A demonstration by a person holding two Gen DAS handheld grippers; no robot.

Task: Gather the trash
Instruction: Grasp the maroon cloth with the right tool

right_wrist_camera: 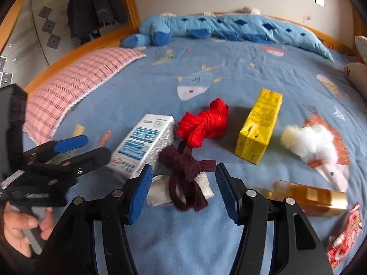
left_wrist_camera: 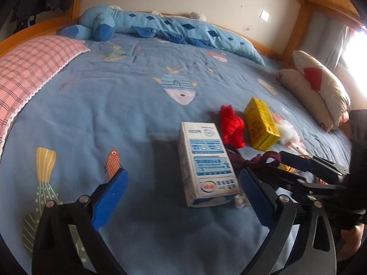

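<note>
both grippers open, holding nothing. left gripper (left_wrist_camera: 183, 190) straddles white carton (left_wrist_camera: 206, 167) near bed's (right_wrist_camera: 183, 240) front edge; right gripper (right_wrist_camera: 183, 192) flanks maroon strip (right_wrist_camera: 185, 174) w/ white wad beside it. lower more, centre pads, then close.

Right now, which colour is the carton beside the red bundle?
Yellow carton with dark print, clearest in the right wrist view.

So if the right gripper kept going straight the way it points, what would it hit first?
Most likely the dark maroon strip tangled over the white cloth, lying between the open right gripper fingers. Depth is hard to judge; the red bundle lies beyond.
</note>
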